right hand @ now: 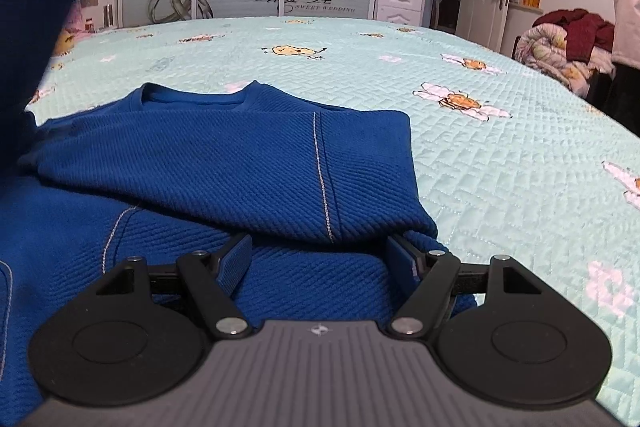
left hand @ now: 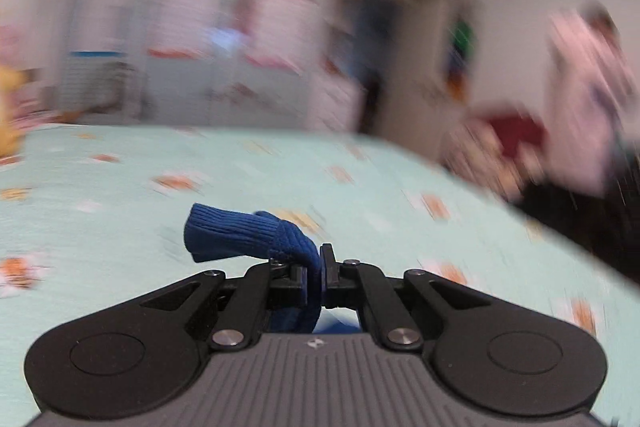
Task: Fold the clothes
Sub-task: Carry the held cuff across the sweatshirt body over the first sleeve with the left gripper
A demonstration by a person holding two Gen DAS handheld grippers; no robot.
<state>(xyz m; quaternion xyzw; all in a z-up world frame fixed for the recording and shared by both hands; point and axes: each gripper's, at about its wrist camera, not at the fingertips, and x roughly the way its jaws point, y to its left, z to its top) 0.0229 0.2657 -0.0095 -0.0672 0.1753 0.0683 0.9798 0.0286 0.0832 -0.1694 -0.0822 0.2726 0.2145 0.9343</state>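
Blue knit sweater (right hand: 224, 163) lies on the bed (right hand: 500, 163), whose quilted mint cover is printed with bees and daisies. One sleeve is folded across the body, its edge running towards the right side of the garment, and the neckline points away from the camera. The right tongs (right hand: 320, 259) stand wide open, hovering low over the sweater's near part with a finger on each side of a fold. The left tongs (left hand: 320, 271) are closed on the ribbed cuff (left hand: 232, 233), raised above the bed; that view is blurred. A strip of blue cloth hangs at the upper left of the right view.
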